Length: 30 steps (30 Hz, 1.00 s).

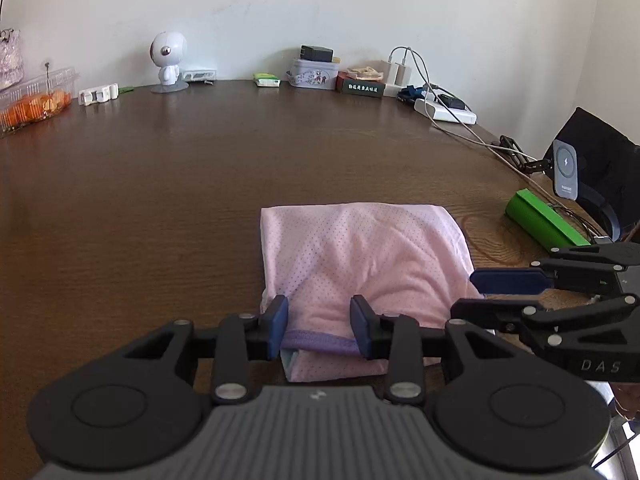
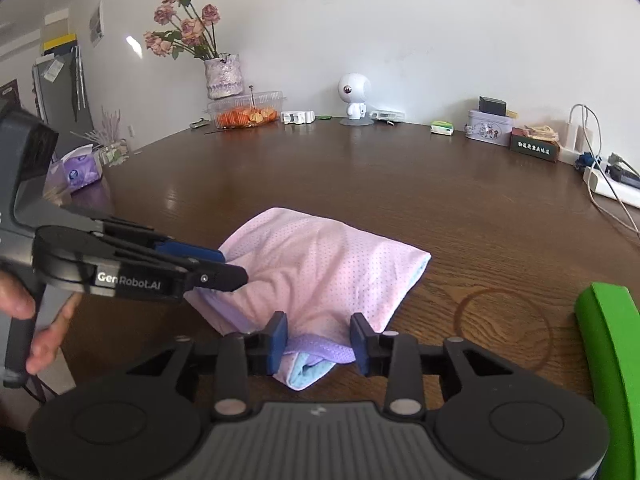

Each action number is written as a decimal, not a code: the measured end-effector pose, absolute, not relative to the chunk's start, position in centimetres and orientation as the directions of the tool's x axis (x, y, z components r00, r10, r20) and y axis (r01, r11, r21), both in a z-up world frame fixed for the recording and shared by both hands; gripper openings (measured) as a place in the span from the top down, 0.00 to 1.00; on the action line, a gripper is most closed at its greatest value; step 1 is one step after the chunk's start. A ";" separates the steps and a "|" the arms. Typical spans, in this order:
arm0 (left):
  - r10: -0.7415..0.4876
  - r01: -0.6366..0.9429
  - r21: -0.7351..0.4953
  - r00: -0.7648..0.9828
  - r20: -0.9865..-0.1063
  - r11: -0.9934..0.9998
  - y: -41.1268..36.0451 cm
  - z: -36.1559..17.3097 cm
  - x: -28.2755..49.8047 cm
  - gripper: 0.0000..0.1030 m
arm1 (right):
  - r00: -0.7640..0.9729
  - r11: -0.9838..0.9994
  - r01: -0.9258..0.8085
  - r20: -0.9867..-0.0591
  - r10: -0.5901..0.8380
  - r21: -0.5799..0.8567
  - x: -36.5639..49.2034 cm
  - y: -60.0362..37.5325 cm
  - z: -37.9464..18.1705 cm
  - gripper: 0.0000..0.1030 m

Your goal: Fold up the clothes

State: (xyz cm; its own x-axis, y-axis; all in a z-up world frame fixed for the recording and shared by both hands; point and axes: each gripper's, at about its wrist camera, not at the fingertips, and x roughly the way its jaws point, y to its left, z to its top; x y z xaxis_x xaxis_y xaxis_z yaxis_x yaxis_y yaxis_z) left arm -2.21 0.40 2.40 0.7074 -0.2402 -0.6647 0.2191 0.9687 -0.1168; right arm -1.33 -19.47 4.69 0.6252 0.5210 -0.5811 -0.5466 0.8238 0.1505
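A folded pink dotted garment lies on the brown wooden table. My left gripper stands at its near edge, partly open, and the purple hem lies loose between the pads. From the right, my right gripper reaches the garment's right side. In the right wrist view the garment shows a purple hem and pale blue lining between the partly open jaws of my right gripper. The left gripper, held by a hand, touches the cloth's left edge.
A green box lies right of the garment, with cables and a white power strip behind it. A phone charger stand is at the far right. Along the wall stand a white figurine, a tin, a food box and a flower vase.
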 end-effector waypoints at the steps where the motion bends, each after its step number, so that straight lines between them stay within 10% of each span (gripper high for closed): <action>1: -0.231 0.223 -0.099 0.710 -0.665 0.970 0.2 2.4 -2.6 0.66 | 0.628 0.825 -0.537 -0.569 0.530 0.176 -1.4 -19.6 4.9 0.68; 11: -0.244 0.239 -0.101 0.703 -0.668 0.966 0.4 2.4 -3.0 0.63 | 0.629 0.810 -0.539 -0.529 0.569 0.230 1.0 -18.1 7.5 0.70; 15: -0.231 0.243 -0.077 0.708 -0.667 0.967 0.0 2.4 -3.4 0.63 | 0.691 0.907 -0.411 -0.619 0.374 0.090 4.7 -15.1 4.9 0.88; 30: -0.334 0.280 -0.195 0.637 -0.695 0.940 -0.5 2.8 4.3 0.68 | 0.739 0.921 -0.373 -0.566 0.367 0.110 1.5 -17.4 5.3 0.86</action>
State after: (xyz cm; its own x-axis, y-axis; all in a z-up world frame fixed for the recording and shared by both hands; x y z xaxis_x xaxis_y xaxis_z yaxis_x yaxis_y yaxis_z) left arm 4.35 -0.52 2.81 0.6370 -0.3337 -0.6949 0.2797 0.9401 -0.1951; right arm 1.49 -17.42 5.34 0.7388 0.3665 -0.5656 -0.3731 0.9213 0.1097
